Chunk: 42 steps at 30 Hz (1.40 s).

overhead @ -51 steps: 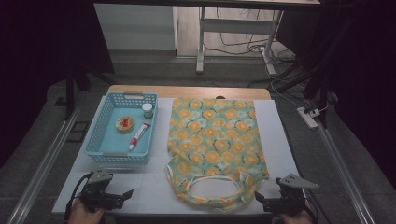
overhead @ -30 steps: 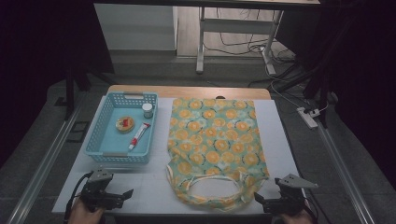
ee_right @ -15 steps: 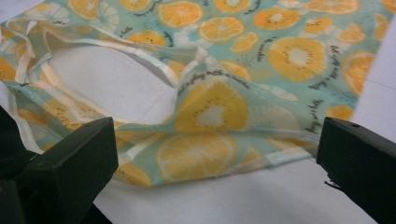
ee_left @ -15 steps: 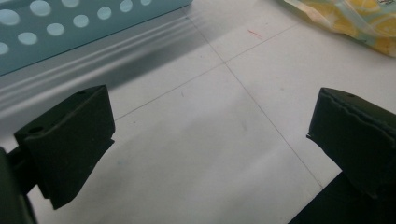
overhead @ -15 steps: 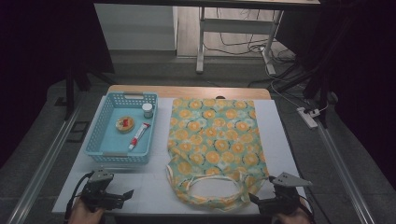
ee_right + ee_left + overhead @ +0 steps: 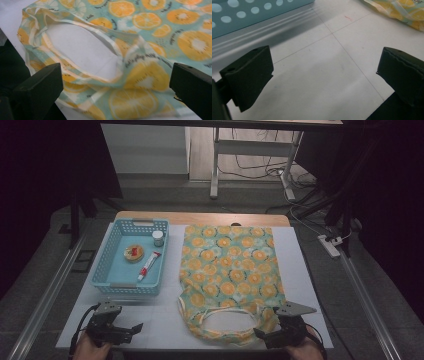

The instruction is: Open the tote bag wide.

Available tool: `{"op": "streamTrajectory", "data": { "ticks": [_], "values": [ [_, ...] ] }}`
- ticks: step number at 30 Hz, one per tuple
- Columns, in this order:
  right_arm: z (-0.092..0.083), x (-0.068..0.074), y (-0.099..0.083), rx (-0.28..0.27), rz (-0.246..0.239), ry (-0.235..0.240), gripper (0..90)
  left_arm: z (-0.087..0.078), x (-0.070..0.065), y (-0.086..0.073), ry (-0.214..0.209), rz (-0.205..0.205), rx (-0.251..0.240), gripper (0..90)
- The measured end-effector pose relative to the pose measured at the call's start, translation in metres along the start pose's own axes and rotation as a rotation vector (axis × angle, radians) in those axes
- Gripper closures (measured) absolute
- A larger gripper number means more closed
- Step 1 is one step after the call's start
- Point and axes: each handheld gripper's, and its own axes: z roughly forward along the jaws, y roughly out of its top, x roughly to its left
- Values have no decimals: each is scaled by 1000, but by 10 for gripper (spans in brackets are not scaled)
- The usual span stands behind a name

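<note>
Bag: the orange-print cloth bag [image 6: 229, 270] lies flat on the white table [image 6: 305, 270], in the middle and a bit to the right. Its handles [image 6: 227, 322] make a loop at the near end.
Bag edges: the far end is close to the table's back edge. The near end is close to the front edge.
Open room: bare table lies between the bag and the blue basket [image 6: 131, 287], and along the bag's right side.
Basket: it sits left of the bag and is not touching it. A small jar [image 6: 158, 238], a tube [image 6: 149, 265] and a round thing [image 6: 134, 252] are inside.
Right gripper [image 6: 270, 336]: it is low at the front edge, at the bag's near right corner. Its jaws are wide apart and hold nothing. In the right gripper view the handle loop [image 6: 82, 50] lies between them.
Left gripper [image 6: 131, 328]: it is low at the front left, near the basket's front wall. Its jaws are wide apart over bare table [image 6: 324, 75] and hold nothing.
Hands: each hand grips its tool from the bottom edge.
</note>
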Motion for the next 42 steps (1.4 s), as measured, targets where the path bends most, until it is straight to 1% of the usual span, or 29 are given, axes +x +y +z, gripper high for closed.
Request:
{"op": "streamTrajectory", "data": {
  "ticks": [1, 2, 6, 7, 8, 11, 12, 13, 15, 20, 24, 27, 28, 30, 31, 32, 33, 37, 38, 39, 40, 42],
  "values": [
    [2, 2, 2, 7, -7, -3, 0, 0, 0, 0, -1, -1, 0, 7],
    [6, 5, 5, 21, -15, 5, 0, 0, 0, 0, -3, -1, 1, 7],
    [11, 10, 8, 37, -28, 19, 0, 0, 1, 0, -5, -3, 0, 7],
    [15, 14, 11, 46, -40, 39, 0, 0, 1, 0, -5, -3, 1, 7],
    [15, 14, 11, 46, -40, 39, 0, 0, 1, 0, -5, -3, 0, 7],
    [21, 20, 15, 52, -53, 60, 0, 0, 1, 0, -6, -3, 1, 7],
    [23, 21, 15, 55, -61, 65, 0, 0, 1, 0, -6, -5, 1, 7],
    [25, 27, 18, 56, -82, 68, 0, 0, 1, 0, -7, -6, 0, 7],
    [26, 28, 18, 60, -88, 74, 0, 0, 1, 0, -8, -6, 1, 7],
    [40, 39, 21, 100, -132, 102, 0, 0, 1, 0, -9, -6, 3, 6],
    [50, 42, 22, 123, -156, 111, 0, 0, 1, 0, -10, -5, 5, 7],
    [58, 46, 19, 158, -186, 120, 4, 0, 1, 0, -9, -4, 4, 6],
    [60, 47, 18, 169, -201, 121, 21, 0, 1, 0, -9, -4, 4, 7],
    [63, 48, 17, 180, -215, 133, 63, 0, 1, 0, -9, -3, 4, 6],
    [64, 48, 17, 181, -231, 140, 160, 0, 1, 0, -9, -2, 4, 7],
    [63, 49, 16, 177, -237, 146, 228, 0, 1, 0, -9, -1, 4, 7],
    [63, 49, 16, 177, -237, 146, 228, 0, 1, 0, -8, 0, 4, 7],
    [58, 48, 19, 173, -248, 184, 518, 0, 1, 0, -8, 0, 4, 7],
    [56, 47, 20, 176, -240, 205, 673, 0, 1, 0, -8, 0, 3, 7],
    [55, 47, 20, 175, -239, 211, 725, 0, 1, 0, -8, 0, 3, 7],
    [55, 47, 20, 175, -239, 211, 725, 0, 1, 0, -8, 1, 3, 7],
    [53, 47, 22, 166, -242, 213, 851, 0, 1, 0, -8, 1, 3, 7]
  ]
}}
